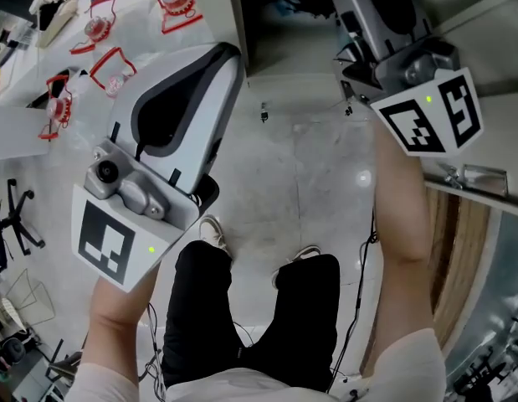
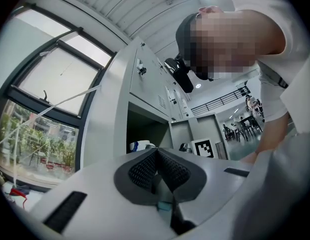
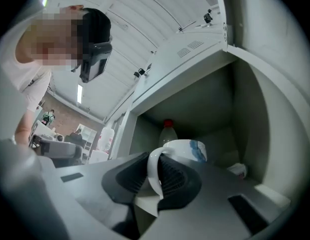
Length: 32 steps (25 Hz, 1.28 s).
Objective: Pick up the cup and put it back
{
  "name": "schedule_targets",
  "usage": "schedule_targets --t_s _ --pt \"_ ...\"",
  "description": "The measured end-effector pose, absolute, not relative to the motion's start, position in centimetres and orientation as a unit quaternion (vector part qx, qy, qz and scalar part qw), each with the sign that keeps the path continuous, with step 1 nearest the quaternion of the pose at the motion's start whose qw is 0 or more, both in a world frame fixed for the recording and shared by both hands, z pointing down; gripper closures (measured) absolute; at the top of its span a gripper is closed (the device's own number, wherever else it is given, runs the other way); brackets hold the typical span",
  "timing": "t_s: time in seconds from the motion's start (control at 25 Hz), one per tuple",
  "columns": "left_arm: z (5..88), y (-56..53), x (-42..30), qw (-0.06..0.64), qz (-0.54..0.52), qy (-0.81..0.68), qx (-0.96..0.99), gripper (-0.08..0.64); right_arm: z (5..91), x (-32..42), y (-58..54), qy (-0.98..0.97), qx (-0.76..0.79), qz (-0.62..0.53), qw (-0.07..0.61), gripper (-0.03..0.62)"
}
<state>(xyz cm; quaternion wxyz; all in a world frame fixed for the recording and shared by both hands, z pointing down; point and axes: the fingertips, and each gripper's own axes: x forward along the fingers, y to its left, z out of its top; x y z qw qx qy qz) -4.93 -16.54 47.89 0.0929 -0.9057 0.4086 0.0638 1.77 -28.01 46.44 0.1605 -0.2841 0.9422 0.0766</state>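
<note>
Since the right gripper (image 3: 153, 176) has its jaws clamped on the handle of the white cup (image 3: 184, 151), the pick-up looks done and the putting back looks like the step in hand. The cup's base is hidden behind the jaws, so I cannot tell whether it rests on anything. The left gripper (image 2: 156, 156) has its jaws together on nothing and seems to have no part in this step. Beyond the cup opens the cabinet compartment (image 3: 205, 109), with a red-capped bottle (image 3: 168, 130) upright toward its back and a crumpled scrap (image 3: 237, 170) near its right wall. The next move, I judge, calls for lowering the cup level onto bare shelf in front of the bottle and left of the scrap, and only then parting the jaws. Only the right gripper view shows the grip and what is in the compartment. The left gripper view adds the compartment from outside and the right gripper's marker cube (image 2: 205, 148). The head view shows neither cup nor jaws, only both grippers' backs above the person's legs and the floor (image 1: 309, 174).
</note>
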Motion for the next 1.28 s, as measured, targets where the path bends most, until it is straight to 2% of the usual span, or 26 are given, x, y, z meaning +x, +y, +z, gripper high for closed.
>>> schedule_targets --t_s 0.16,0.8,0.92,1.08,1.28 --pt "47.9 -16.7 -5.1 0.093 0.064 0.411 -0.905 0.538 47.3 1.4 -28.7 0.941 -0.288 0.068 0.162 0.535" --pt "47.2 -17.0 -4.7 0.093 0.051 0.414 -0.904 0.538 49.1 0.9 -30.3 0.948 -0.296 0.067 0.098 0.524" --pt "47.6 -16.8 -4.1 0.087 0.047 0.411 -0.906 0.538 49.0 1.6 -29.8 0.945 -0.307 0.074 0.086 0.498" --pt "48.4 -17.0 -3.8 0.075 0.043 0.411 -0.908 0.538 49.9 2.1 -29.6 0.943 -0.314 0.077 0.071 0.423" --pt "48.4 -16.6 -3.6 0.066 0.034 0.414 -0.907 0.538 50.1 4.8 -27.8 0.931 -0.351 0.076 0.067 0.402"
